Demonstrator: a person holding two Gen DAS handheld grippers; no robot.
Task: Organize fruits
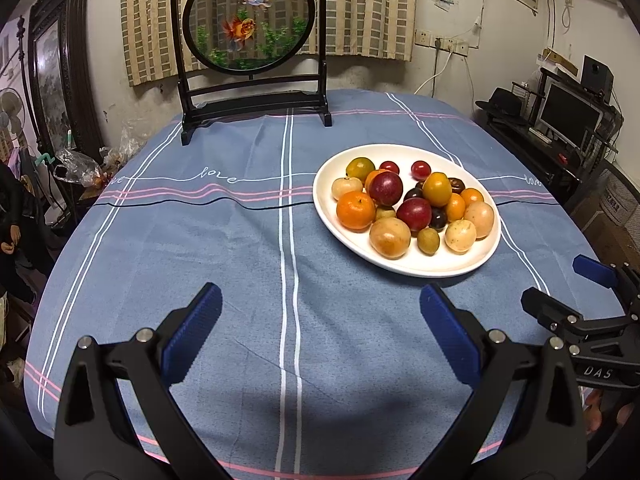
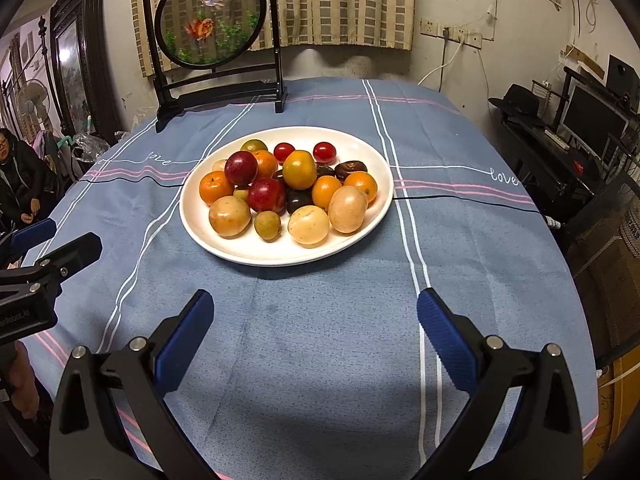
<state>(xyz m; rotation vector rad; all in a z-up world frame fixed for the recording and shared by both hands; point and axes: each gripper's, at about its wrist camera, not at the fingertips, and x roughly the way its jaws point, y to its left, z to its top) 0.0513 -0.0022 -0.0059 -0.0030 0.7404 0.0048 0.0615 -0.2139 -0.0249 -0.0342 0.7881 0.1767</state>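
Left wrist view: my left gripper (image 1: 320,300) hovers over bare blue tablecloth (image 1: 240,248) near the front edge of the tabletop, its blue-padded fingers (image 1: 196,328) spread wide and holding nothing. A white oval plate (image 1: 404,266) sits right of the tabletop's middle, well apart from the front edge, heaped with fruit: tangerines (image 1: 355,211), red plums (image 1: 385,188), pale yellow passion fruits (image 1: 389,237), two cherry tomatoes (image 1: 420,169) at the far rim, and dark small fruits I cannot identify. My right gripper (image 1: 568,296) shows at the tabletop's right edge, just beside the plate's near rim.

From the right wrist view, the right gripper (image 2: 314,304) faces the plate (image 2: 240,254) head-on, its fingers (image 2: 444,332) also wide and empty, tips short of the near rim. A small greenish fruit (image 2: 267,225) lies at the front of the pile between two passion fruits (image 2: 229,216). A framed goldfish screen (image 2: 211,16) stands at the far edge of the tabletop, left of the plate. A seated person (image 2: 20,176) is beyond the left edge.
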